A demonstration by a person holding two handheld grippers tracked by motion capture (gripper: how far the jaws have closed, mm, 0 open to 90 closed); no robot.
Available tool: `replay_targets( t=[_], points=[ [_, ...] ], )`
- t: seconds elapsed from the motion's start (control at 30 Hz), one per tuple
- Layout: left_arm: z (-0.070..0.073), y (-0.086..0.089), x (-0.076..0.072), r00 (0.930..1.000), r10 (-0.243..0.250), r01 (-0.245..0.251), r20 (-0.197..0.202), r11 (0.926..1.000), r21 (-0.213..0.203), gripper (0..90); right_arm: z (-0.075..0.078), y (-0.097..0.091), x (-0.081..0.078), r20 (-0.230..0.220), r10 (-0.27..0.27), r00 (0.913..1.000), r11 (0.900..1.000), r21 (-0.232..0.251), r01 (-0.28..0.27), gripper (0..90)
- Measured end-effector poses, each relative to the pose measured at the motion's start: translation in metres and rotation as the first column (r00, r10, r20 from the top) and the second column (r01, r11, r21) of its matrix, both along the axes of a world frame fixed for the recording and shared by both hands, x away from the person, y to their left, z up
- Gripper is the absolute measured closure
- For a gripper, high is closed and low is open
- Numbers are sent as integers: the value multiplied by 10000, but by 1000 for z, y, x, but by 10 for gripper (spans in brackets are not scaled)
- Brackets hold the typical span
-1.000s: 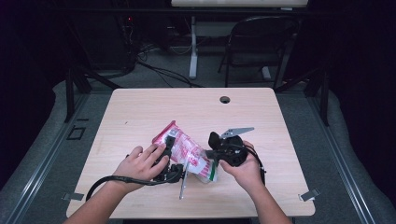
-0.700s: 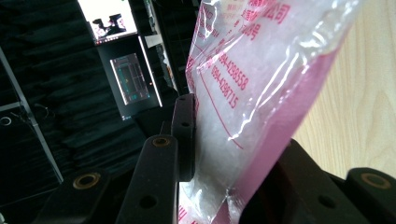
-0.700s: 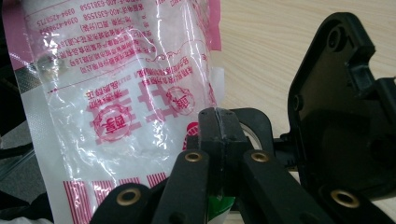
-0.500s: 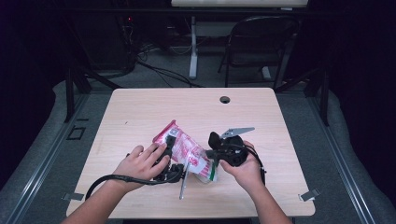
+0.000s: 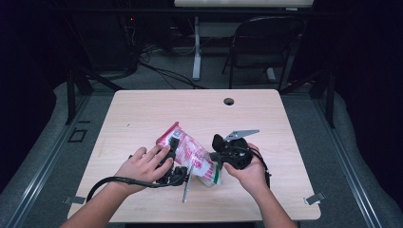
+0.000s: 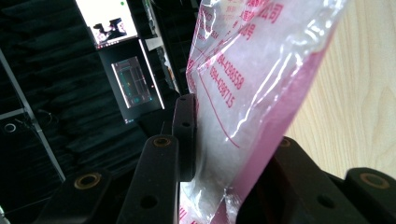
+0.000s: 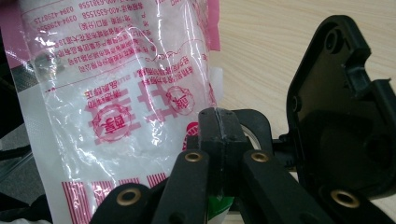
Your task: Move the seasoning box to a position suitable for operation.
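Gripping from both ends, a person's two hand-held grippers held a clear plastic bag with pink-red printing and white contents (image 5: 187, 153) just above the near middle of the pale wooden table (image 5: 142, 114). From the high view, the left gripper (image 5: 172, 151) sat at the bag's upper left portion under the left hand (image 5: 142, 166), while the right gripper (image 5: 215, 159) met the bag's lower right end, cradled in the right hand (image 5: 247, 173). A slim grey metal rod (image 5: 186, 183) lay on the table below the bag.

The left gripper view revealed what the overhead angle hid: the black jaws stood partly apart, pressed against either face of the puffy bag (image 6: 243, 102), with dark monitors (image 6: 133, 79) glowing behind.

The right gripper view showed its jaws drawn fully together, their tips (image 7: 218, 128) pinching the bag's thin edge, with the mirrored print (image 7: 116, 107) legible and wood grain beyond.
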State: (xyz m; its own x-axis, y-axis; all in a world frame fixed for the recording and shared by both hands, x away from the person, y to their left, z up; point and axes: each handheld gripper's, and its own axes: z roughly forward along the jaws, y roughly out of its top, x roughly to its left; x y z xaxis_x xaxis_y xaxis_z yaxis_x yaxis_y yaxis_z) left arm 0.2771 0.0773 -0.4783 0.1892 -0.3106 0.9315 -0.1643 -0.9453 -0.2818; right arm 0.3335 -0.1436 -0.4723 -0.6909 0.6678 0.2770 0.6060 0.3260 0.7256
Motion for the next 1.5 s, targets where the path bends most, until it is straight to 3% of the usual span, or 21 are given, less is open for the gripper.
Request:
replay_targets(
  t=[0.87,1.17,1.2,1.5],
  points=[
    [6,-6,-2,9994,-268,259,230,9990,373,760,2,-5,0,23,-130,9999,9999,102,130,900],
    [4,-6,-3,9994,-330,326,93,9988,362,765,0,-7,1,-42,-168,9999,9997,-177,167,900],
    [5,-6,-4,9993,-319,308,194,9981,538,766,0,-7,1,-37,-192,9998,9997,-138,191,900],
    [5,-6,-5,9983,-469,447,349,9973,589,775,-1,-6,1,-26,-278,9996,9993,-269,278,900]
  ],
)
